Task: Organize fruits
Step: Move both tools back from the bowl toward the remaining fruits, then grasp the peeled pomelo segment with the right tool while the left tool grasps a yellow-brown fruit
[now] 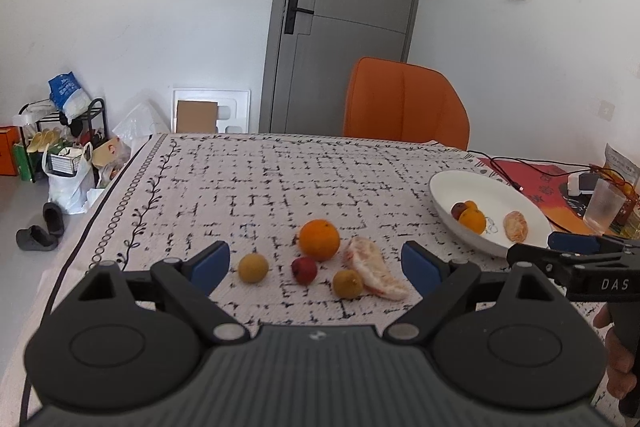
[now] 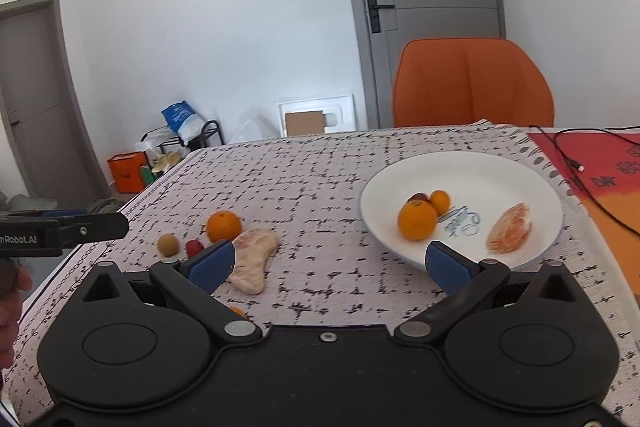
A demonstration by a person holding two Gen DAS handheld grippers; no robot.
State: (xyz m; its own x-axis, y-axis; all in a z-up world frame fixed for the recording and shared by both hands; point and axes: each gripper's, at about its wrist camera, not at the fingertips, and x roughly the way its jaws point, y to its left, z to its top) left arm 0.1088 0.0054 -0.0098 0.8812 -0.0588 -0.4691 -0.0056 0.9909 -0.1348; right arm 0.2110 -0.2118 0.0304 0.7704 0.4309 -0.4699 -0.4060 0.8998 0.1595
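Note:
On the patterned tablecloth lie an orange (image 1: 319,239), a small red fruit (image 1: 304,270), two small yellow-brown fruits (image 1: 253,267) (image 1: 347,283) and a peeled pomelo piece (image 1: 374,269). My left gripper (image 1: 316,267) is open and empty just before them. A white plate (image 2: 520,171) holds an orange (image 2: 417,220), a smaller orange (image 2: 439,201), a dark red fruit and a peeled citrus (image 2: 511,233). My right gripper (image 2: 330,265) is open and empty, near the plate's front rim. The pomelo piece (image 2: 253,259) lies at its left finger.
An orange chair (image 1: 404,103) stands behind the table. A red mat (image 2: 592,167) with a black cable (image 2: 576,163) lies right of the plate. A clear cup (image 1: 604,207) and a charger stand at the far right. The table's left edge drops to a cluttered floor.

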